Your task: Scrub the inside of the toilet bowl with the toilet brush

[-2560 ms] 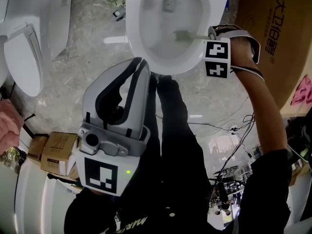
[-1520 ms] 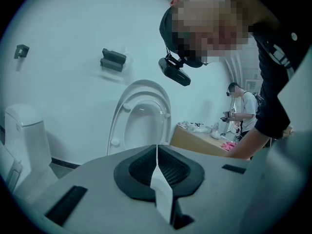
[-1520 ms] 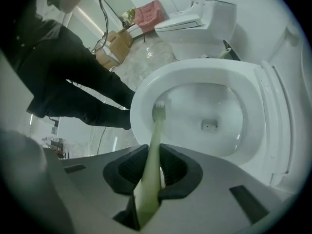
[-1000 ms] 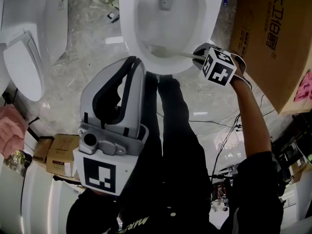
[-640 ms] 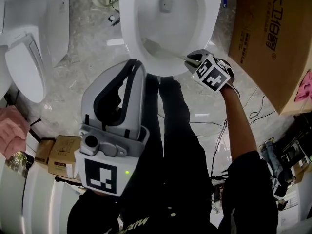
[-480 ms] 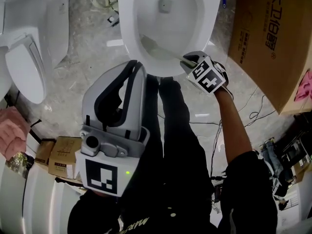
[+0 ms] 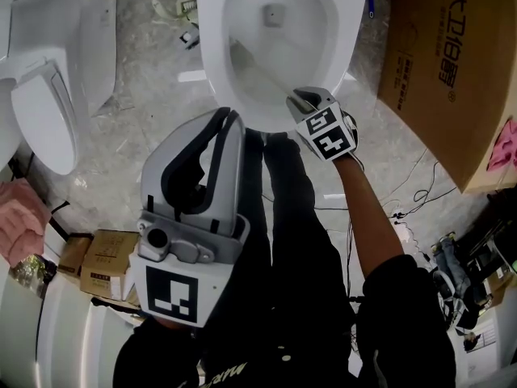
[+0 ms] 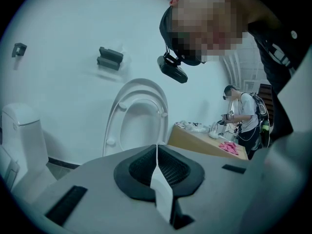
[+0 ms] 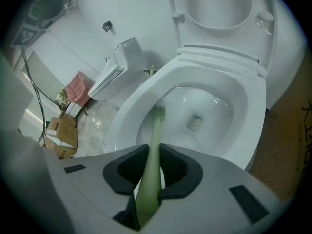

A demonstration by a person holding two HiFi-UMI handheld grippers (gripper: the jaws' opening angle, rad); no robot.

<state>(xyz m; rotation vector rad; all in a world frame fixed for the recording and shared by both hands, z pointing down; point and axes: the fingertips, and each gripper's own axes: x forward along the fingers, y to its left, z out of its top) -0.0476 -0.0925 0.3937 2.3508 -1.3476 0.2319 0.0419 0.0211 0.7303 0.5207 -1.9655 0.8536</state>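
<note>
The white toilet bowl stands open at the top of the head view, with its drain showing and its lid raised. My right gripper hangs over the bowl's near rim, shut on the pale green toilet brush handle. The brush head rests against the bowl's left inner wall. My left gripper is held close to the body, away from the bowl, its jaws pressed together on nothing and pointing up at a wall.
A large cardboard box stands right of the bowl. A second toilet is at the left, with small boxes and a pink cloth near it. Cables trail on the floor at the right.
My right gripper has come from the bowl's right side round to its near rim. The brush head has swept from the right of the bowl across to the left inner wall.
</note>
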